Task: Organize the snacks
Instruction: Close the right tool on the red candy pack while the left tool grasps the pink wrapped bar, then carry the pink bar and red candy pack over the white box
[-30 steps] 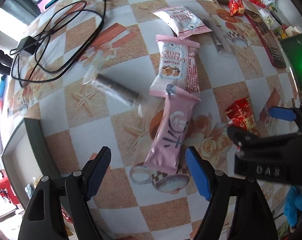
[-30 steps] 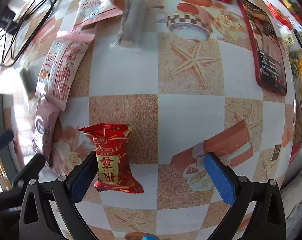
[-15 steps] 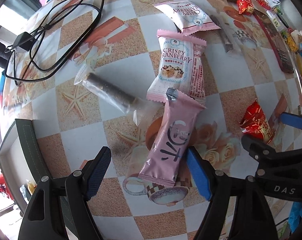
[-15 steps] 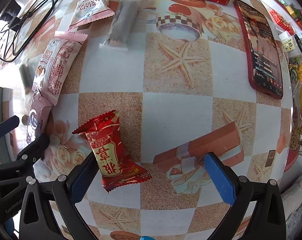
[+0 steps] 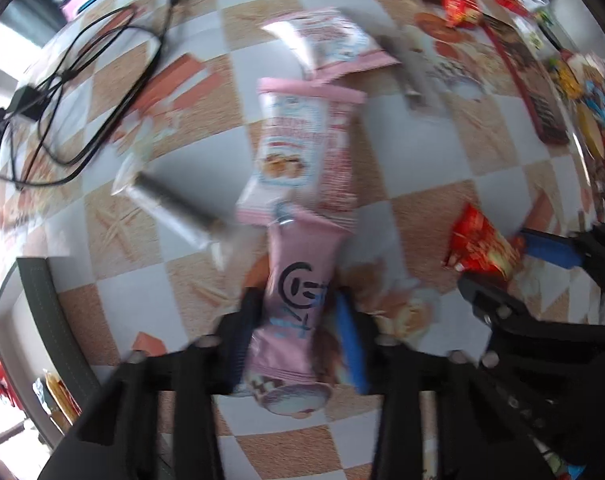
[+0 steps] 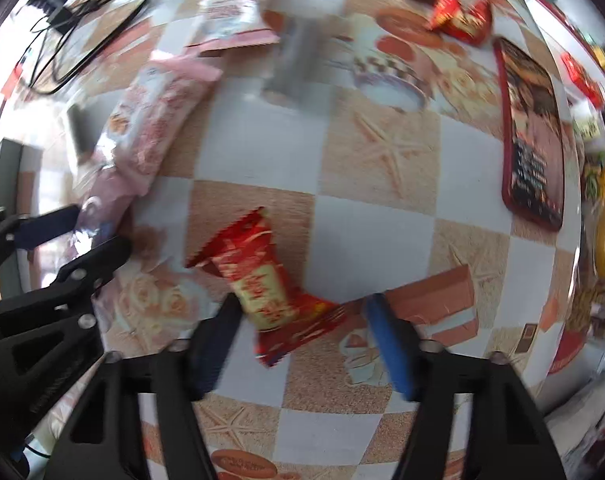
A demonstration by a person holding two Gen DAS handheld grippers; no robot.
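A pink snack bar packet [image 5: 298,292] lies lengthwise on the checked tablecloth, its far end overlapping a pink-and-white cranberry packet [image 5: 302,148]. My left gripper [image 5: 296,328] points straight down over the bar's near half; its jaws are closing and the pads press on both sides of the bar. A red-and-gold snack packet [image 6: 262,284] lies tilted between the fingers of my right gripper [image 6: 302,336]. Those jaws are closing too: the left finger is at the packet, while the blue right pad [image 6: 386,344] stands off from the wrapper's crimped end. Both views are blurred by motion.
A second pink-and-white packet [image 5: 334,44] and two clear-wrapped dark sticks [image 5: 170,204] [image 5: 406,68] lie further back. A phone in a red case [image 6: 534,136] is at the right, more red packets [image 6: 462,16] behind it. A black cable with charger [image 5: 82,80] lies far left, by the table's dark edge [image 5: 42,320].
Both grippers' jaws have narrowed sharply. The left gripper slid over the pink bar and closed onto it. The right fingers drew in around the red packet, and that view has rolled a little.
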